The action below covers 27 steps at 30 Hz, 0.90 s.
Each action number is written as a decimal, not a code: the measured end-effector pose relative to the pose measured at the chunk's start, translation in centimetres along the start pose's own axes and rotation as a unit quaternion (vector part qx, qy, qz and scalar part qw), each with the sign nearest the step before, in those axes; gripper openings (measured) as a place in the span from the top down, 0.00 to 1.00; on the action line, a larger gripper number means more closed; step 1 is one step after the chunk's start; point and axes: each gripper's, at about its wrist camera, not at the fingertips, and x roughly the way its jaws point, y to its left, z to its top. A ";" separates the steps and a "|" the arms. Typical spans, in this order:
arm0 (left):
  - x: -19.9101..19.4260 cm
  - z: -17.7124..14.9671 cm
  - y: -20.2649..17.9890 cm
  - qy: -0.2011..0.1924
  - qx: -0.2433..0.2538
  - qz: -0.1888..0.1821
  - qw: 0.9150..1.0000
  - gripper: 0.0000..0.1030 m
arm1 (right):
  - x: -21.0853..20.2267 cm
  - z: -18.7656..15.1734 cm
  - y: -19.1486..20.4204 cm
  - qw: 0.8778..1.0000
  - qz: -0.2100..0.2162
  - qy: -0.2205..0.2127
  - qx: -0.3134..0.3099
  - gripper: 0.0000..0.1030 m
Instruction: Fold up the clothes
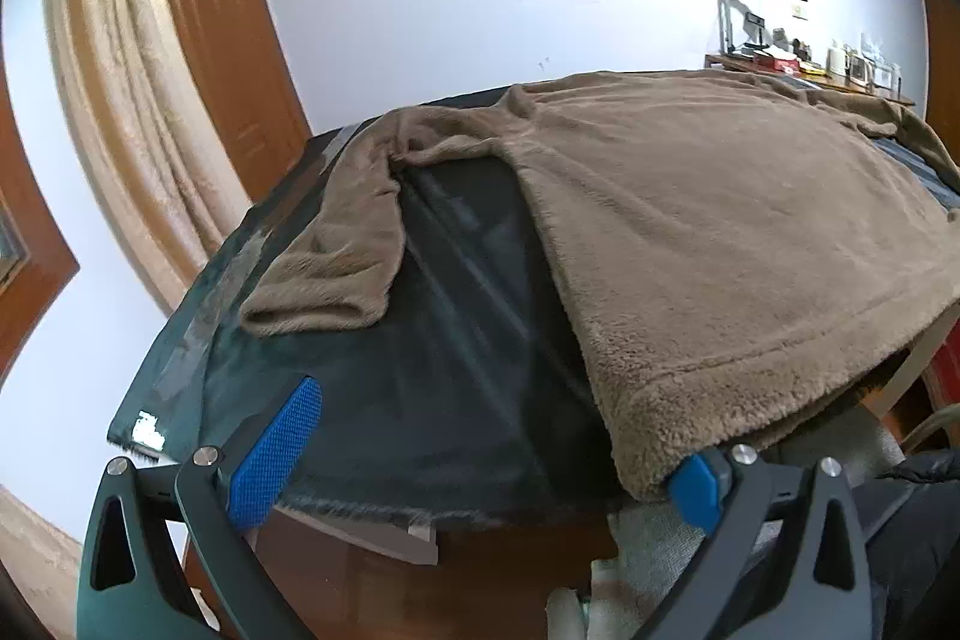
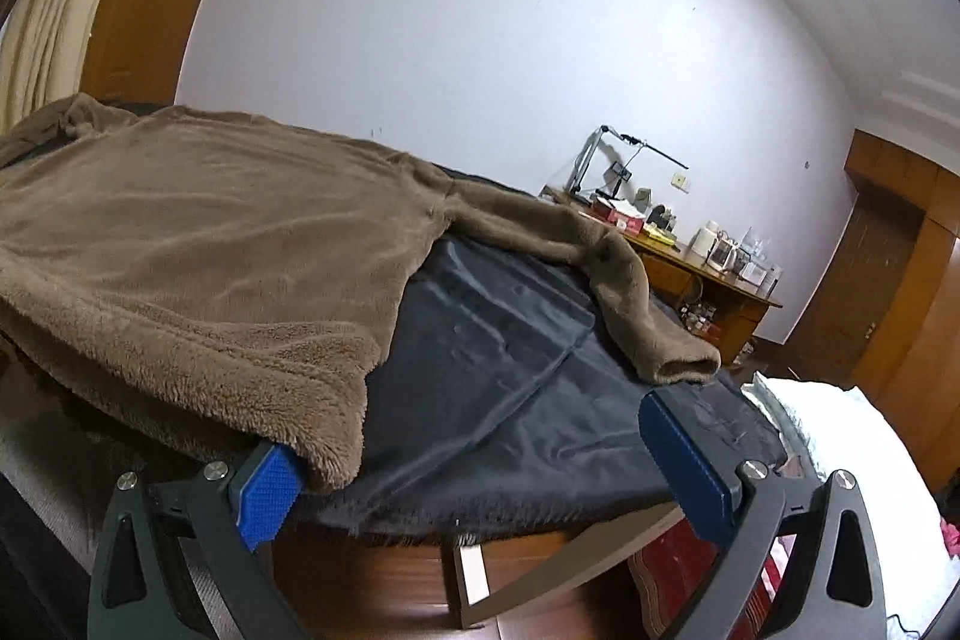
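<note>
Both grippers, left [image 1: 486,451] and right [image 2: 489,466], gape released at 6 o'clock; brown fleece sweater [image 1: 690,220] lies spread on dark cloth [image 1: 432,310]. Cluttered desk [image 2: 708,274] at 3 o'clock; cloth's white label is unreadable.

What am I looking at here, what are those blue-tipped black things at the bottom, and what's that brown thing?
These are two handheld grippers, each carrying a wide-angle camera that looks along its fingers. One picture comes from the left gripper, the other from the right gripper. The blue pads are their fingertips. Both are open and hold nothing. A fuzzy brown sweater lies spread flat on a dark cloth covering a table, sleeves out to each side. Each gripper sits at the near hem, by one bottom corner. In the background are a desk with clutter and a curtain.
</note>
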 end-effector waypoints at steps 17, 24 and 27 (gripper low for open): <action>-0.1 -1.8 -4.3 -0.034 0.152 0.010 0.988 0.00 | 0.7 -0.9 1.0 0.987 0.142 0.062 -0.045 0.00; -1.6 -2.5 -3.4 -0.065 0.181 -0.043 0.980 0.00 | -2.0 -0.7 -1.5 0.967 0.252 0.030 -0.009 0.00; -3.5 -2.5 -2.9 -0.085 0.189 -0.063 0.976 0.00 | -2.7 0.5 -2.6 0.957 0.286 0.009 0.042 0.00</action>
